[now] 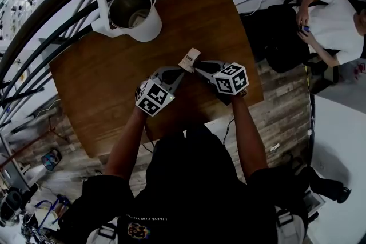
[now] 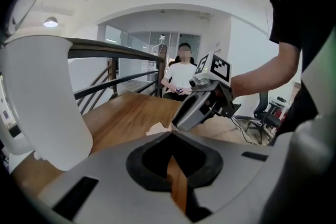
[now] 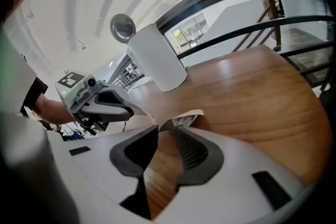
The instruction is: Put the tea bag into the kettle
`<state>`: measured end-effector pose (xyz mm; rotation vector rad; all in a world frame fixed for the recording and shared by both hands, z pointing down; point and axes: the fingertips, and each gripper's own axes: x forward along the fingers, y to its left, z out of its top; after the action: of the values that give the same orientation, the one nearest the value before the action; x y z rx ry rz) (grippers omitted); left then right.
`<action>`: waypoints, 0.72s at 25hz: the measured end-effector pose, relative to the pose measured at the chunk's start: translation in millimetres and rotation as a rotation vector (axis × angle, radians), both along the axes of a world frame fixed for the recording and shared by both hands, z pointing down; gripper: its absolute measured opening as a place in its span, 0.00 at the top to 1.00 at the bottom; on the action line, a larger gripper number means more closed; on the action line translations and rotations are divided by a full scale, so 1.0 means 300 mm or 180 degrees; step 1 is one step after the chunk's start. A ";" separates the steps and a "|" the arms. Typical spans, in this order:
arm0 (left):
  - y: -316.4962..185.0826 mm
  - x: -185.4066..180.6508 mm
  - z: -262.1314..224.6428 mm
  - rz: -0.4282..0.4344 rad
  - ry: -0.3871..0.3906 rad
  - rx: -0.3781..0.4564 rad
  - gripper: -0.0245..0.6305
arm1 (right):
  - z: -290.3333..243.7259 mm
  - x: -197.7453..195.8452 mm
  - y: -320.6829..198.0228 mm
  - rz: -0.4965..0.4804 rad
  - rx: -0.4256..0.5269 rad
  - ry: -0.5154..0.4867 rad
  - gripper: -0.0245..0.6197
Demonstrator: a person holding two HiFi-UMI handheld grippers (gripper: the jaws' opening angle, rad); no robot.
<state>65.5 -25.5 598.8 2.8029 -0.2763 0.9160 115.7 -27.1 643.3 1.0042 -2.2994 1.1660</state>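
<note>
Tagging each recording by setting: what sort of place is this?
Probably an open-plan office or lab: a wooden table beside a dark stair railing, a wheeled office chair, and a seated person.

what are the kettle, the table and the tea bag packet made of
The kettle: white outer shell looks like smooth plastic; the inside shines grey, likely steel. The table: brown with grain lines, wood or wood veneer, satin sheen. The tea bag packet: pale, thin, creased edge, probably paper.

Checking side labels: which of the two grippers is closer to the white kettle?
The left gripper, on the kettle's side of the tea bag packet; the right gripper grips it from the far side.
</note>
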 end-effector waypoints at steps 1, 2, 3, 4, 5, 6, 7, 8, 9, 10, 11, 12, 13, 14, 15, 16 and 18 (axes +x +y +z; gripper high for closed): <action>-0.001 -0.004 0.005 -0.0009 0.0007 -0.0034 0.96 | -0.001 0.005 -0.006 0.0020 0.0018 0.0025 0.78; -0.001 -0.009 0.010 -0.0025 0.0017 -0.0077 0.96 | -0.002 0.008 -0.012 0.0032 0.0039 0.0048 0.78; -0.001 -0.012 0.015 -0.0044 0.0027 -0.0117 0.96 | -0.003 0.010 -0.016 0.0038 0.0063 0.0074 0.78; -0.002 -0.015 0.021 -0.0055 0.0029 -0.0139 0.96 | -0.004 0.012 -0.021 0.0043 0.0091 0.0100 0.78; -0.003 -0.018 0.026 -0.0058 0.0023 -0.0143 0.96 | -0.007 0.013 -0.026 0.0051 0.0119 0.0122 0.78; -0.005 -0.020 0.031 -0.0058 0.0013 -0.0142 0.96 | -0.009 0.013 -0.032 0.0057 0.0143 0.0140 0.78; -0.006 -0.022 0.034 -0.0062 0.0006 -0.0146 0.96 | -0.012 0.011 -0.038 0.0052 0.0164 0.0161 0.78; -0.007 -0.023 0.035 -0.0068 0.0003 -0.0155 0.96 | -0.014 0.007 -0.044 0.0030 0.0182 0.0193 0.78; -0.007 -0.023 0.035 -0.0070 0.0002 -0.0161 0.96 | -0.014 0.003 -0.048 -0.0005 0.0198 0.0234 0.78; -0.006 -0.024 0.033 -0.0067 0.0005 -0.0161 0.96 | -0.014 0.001 -0.051 -0.0040 0.0212 0.0278 0.78; -0.005 -0.024 0.029 -0.0056 0.0012 -0.0150 0.96 | -0.014 0.001 -0.056 -0.0064 0.0222 0.0314 0.78; -0.004 -0.025 0.024 -0.0036 0.0021 -0.0126 0.96 | -0.015 0.003 -0.063 -0.0074 0.0230 0.0339 0.78; -0.003 -0.028 0.019 -0.0009 0.0029 -0.0097 0.96 | -0.014 0.007 -0.071 -0.0072 0.0231 0.0350 0.78; 0.000 -0.032 0.014 0.0020 0.0037 -0.0075 0.96 | -0.013 0.009 -0.080 -0.0068 0.0224 0.0350 0.78; 0.002 -0.036 0.010 0.0051 0.0046 -0.0055 0.96 | -0.012 0.010 -0.089 -0.0070 0.0206 0.0341 0.78; 0.004 -0.039 0.004 0.0090 0.0058 -0.0025 0.96 | -0.010 0.009 -0.097 -0.0074 0.0182 0.0327 0.78; 0.011 -0.040 -0.010 0.0194 0.0099 0.0046 0.96 | -0.013 0.010 -0.112 -0.0060 0.0154 0.0303 0.78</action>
<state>53.6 -22.3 595.9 2.8505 -0.1950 0.8858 118.6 -60.7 639.5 1.0303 -2.2673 1.0368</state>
